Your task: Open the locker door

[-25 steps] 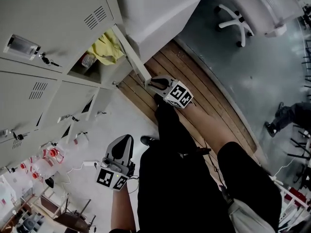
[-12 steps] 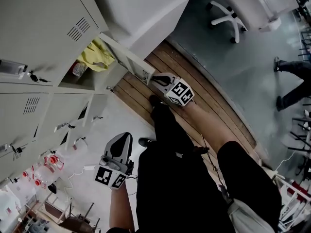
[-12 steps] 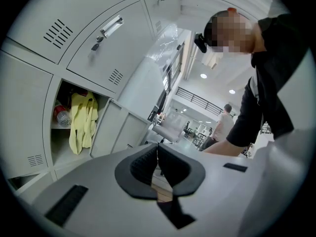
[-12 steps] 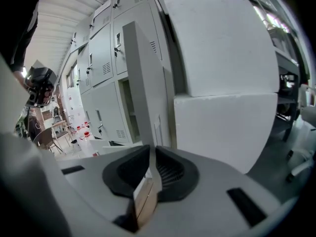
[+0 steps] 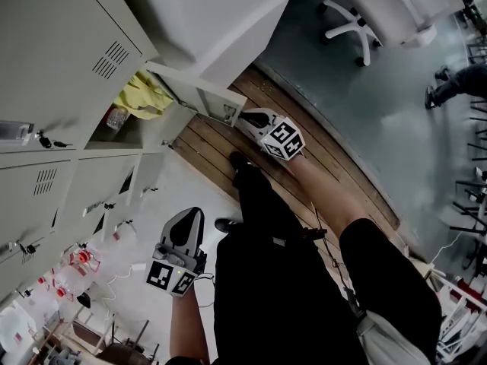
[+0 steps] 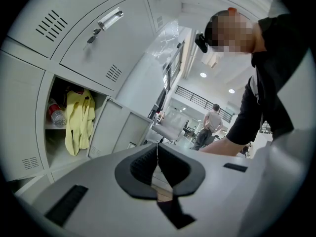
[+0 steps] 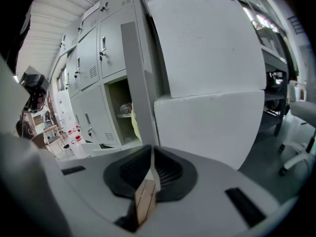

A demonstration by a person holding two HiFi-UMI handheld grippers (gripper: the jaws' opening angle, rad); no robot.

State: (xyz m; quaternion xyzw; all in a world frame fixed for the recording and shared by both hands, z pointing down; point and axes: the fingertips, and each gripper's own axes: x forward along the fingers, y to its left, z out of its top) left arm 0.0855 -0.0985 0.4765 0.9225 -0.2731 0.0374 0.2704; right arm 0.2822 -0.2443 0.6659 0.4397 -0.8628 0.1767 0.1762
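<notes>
We hold the right gripper [image 5: 245, 117] at upper centre of the head view, our bare right forearm [image 5: 331, 200] stretched up to it. Its jaws are closing on the edge of the locker door [image 5: 199, 93] (the thin sheet sits between the pads). The left gripper [image 5: 193, 214] hangs at lower left, jaws together with nothing between them, above our left forearm [image 5: 190, 329].

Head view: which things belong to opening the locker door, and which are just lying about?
Job:
locker door, ajar
right gripper, jaws closing on its edge

Lying about:
yellow cloth and plastic bottle inside
office chair
</notes>
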